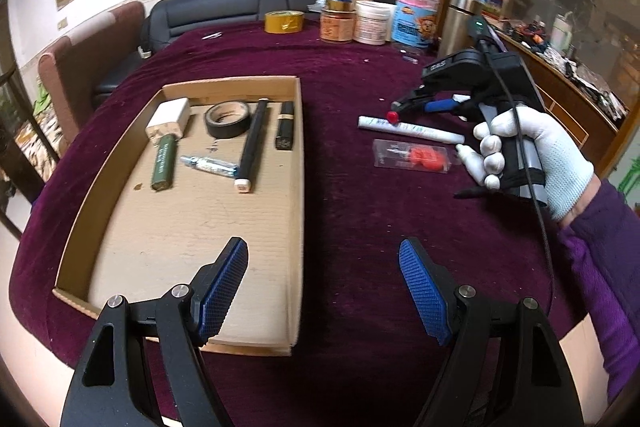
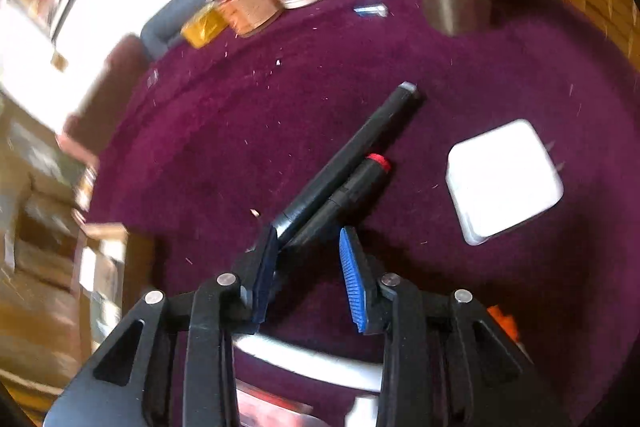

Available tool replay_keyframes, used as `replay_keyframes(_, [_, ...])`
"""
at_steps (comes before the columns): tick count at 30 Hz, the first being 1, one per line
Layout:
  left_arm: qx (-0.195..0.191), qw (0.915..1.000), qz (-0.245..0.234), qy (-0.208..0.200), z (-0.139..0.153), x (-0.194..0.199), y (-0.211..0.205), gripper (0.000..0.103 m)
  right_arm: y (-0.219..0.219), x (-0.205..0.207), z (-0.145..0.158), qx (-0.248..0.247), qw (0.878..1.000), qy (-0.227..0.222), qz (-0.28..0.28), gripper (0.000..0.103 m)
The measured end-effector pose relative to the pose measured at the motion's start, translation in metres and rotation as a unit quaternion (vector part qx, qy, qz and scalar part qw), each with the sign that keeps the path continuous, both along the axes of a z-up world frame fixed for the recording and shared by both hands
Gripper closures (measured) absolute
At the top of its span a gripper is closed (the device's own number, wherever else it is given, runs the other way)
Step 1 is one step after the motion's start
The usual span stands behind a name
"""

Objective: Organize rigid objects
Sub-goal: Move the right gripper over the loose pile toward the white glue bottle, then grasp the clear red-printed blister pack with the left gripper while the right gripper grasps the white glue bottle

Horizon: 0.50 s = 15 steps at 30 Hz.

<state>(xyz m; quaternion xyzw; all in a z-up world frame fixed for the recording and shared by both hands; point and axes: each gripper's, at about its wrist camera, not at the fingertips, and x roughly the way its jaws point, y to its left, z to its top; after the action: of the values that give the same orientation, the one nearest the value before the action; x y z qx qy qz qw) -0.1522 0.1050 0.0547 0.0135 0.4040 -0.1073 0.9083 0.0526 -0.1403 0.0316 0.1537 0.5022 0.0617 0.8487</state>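
A shallow cardboard tray (image 1: pixel 298 163) on the purple cloth holds a white charger (image 1: pixel 170 117), black tape roll (image 1: pixel 227 119), long black marker (image 1: pixel 252 143), black lipstick (image 1: pixel 285 125), green tube (image 1: pixel 163 161) and a small silver tube (image 1: pixel 206 163). My left gripper (image 1: pixel 322 291) is open and empty above the tray's near right corner. My right gripper (image 2: pixel 308 279) is open around the near ends of a long black pen (image 2: pixel 352 147) and a black red-capped marker (image 2: pixel 352 187). In the left wrist view the right gripper (image 1: pixel 404 105) sits above a white tube (image 1: pixel 408 129).
A white square block (image 2: pixel 502 181) lies right of the pens. A clear packet with an orange part (image 1: pixel 416 157) lies near the white tube. Jars, tins and a yellow tape roll (image 1: pixel 284 21) stand at the table's far edge, with a steel flask (image 1: pixel 456 23).
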Motion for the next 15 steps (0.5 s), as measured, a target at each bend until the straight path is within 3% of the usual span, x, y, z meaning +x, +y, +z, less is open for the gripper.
replay_keyframes(3, [-0.014, 0.9996, -0.02, 0.011, 0.001, 0.003, -0.003, 0.03, -0.006, -0.008, -0.002, -0.058, 0.998, 0.011, 0.016, 0.091])
replay_keyframes(6, [-0.024, 0.9985, -0.042, 0.025, 0.002, 0.007, -0.011, 0.03, -0.018, -0.023, 0.0, -0.06, 0.998, 0.021, 0.028, 0.092])
replay_keyframes(11, [-0.009, 0.9967, -0.075, 0.028, 0.004, 0.014, -0.033, 0.03, -0.052, -0.054, 0.021, 0.041, 0.998, -0.018, 0.034, 0.089])
replay_keyframes(13, [0.006, 0.9946, -0.103, 0.014, 0.008, 0.02, -0.047, 0.03, -0.063, -0.066, 0.029, 0.053, 0.997, -0.043, 0.03, 0.086])
replay_keyframes(15, [0.036, 0.9898, -0.137, -0.014, 0.012, 0.029, -0.064, 0.03, -0.075, -0.079, 0.036, 0.052, 0.996, -0.071, 0.019, 0.077])
